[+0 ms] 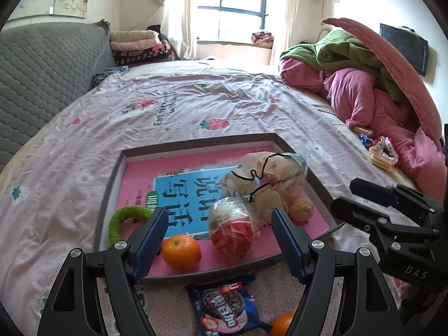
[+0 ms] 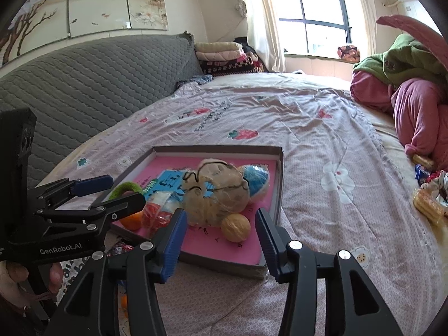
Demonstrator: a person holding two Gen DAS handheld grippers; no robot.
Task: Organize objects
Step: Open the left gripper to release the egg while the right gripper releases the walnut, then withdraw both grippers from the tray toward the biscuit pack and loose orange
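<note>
- Tray (image 1: 193,141): shallow grey-rimmed box with a pink floor, lying flat on the bedspread (image 1: 196,98) directly ahead of both of your grippers.
- Contents: orange (image 1: 181,251) at the near edge; wrapped red-and-white snack (image 1: 233,231) just beside it on the right; bagged beige bundle (image 1: 263,182) tied with black string behind the snack; walnut (image 1: 301,208) at the bundle's right, touching it; green fuzzy ring (image 1: 123,219) leaning over the left rim.
- Book (image 1: 184,193): blue-and-pink cover lying on the tray floor under the items.
- Left gripper (image 1: 218,240): your jaws stand wide and empty, poised above the near edge of the tray, with the orange and the snack showing between the blue pads but not touched.
- Right gripper (image 2: 221,240): your jaws are parted to a middling width and hold nothing; the walnut shows between the pads, apart from both.
- Cookie pack (image 1: 224,305): blue wrapper lying on the bedspread outside the tray, just before its near rim, below your left gripper.
- Second orange (image 1: 282,323): on the bedspread beside the pack, partly hidden by the right finger of the left gripper.
- Loose snacks (image 2: 428,204): small heap at the right edge of the bed, well apart from the tray, near the pink quilt (image 2: 420,112).
</note>
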